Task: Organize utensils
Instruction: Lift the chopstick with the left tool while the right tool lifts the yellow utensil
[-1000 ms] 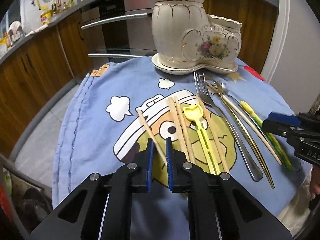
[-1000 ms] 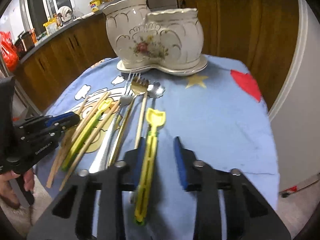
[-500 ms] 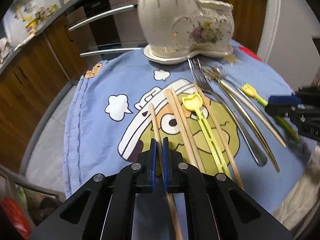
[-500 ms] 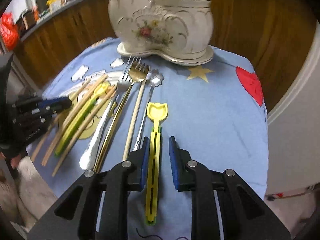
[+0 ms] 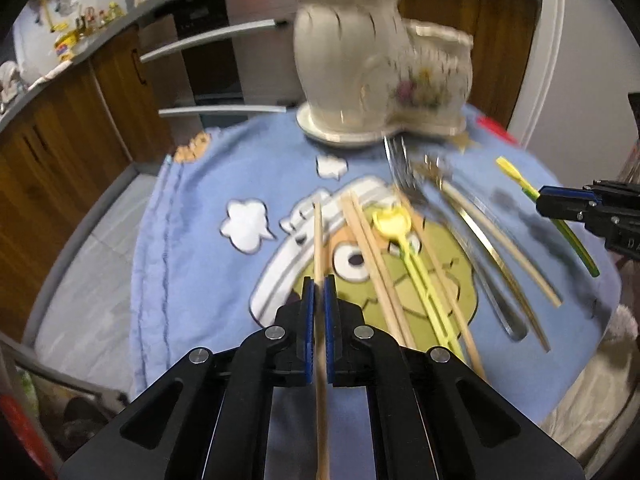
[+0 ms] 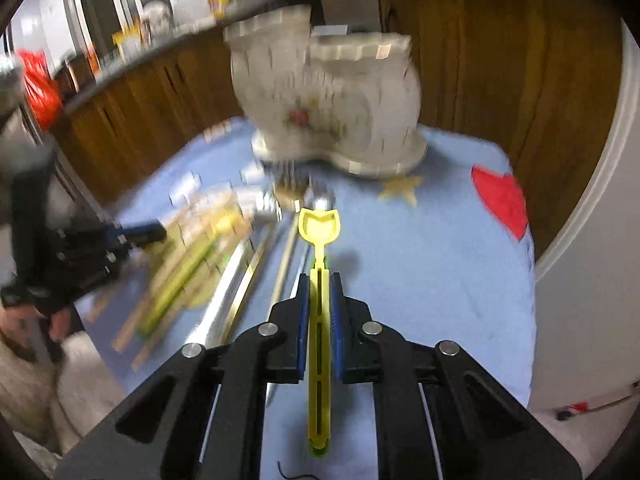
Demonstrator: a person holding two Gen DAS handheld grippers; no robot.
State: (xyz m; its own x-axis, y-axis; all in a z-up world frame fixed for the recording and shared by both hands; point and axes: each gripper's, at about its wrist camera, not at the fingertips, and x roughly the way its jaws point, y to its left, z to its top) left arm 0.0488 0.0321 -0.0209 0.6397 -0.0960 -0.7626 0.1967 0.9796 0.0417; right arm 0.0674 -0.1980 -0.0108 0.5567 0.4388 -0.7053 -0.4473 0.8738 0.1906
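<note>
My left gripper point(image 5: 319, 286) is shut on a wooden chopstick point(image 5: 318, 236) and holds it lifted over the blue cartoon cloth point(image 5: 192, 248). My right gripper point(image 6: 320, 284) is shut on a yellow plastic shovel-shaped utensil point(image 6: 319, 232), lifted off the cloth; the same utensil shows in the left wrist view point(image 5: 520, 182). More chopsticks point(image 5: 372, 248), a second yellow utensil point(image 5: 404, 240), forks point(image 5: 400, 164) and long spoons point(image 5: 492, 248) lie on the cloth. The white floral ceramic holder point(image 5: 380, 68) stands at the back, also in the right wrist view point(image 6: 328, 96).
Wooden cabinets point(image 5: 60, 120) and an oven with metal handles point(image 5: 208, 36) stand behind the table. A white door frame point(image 6: 600, 200) is at the right. A red bag point(image 6: 40, 88) sits far left. The table's edges drop off near both grippers.
Both grippers have lifted and moved toward the holder, each carrying its utensil. The left one closed on the chopstick and the right one on the yellow utensil within the last second.
</note>
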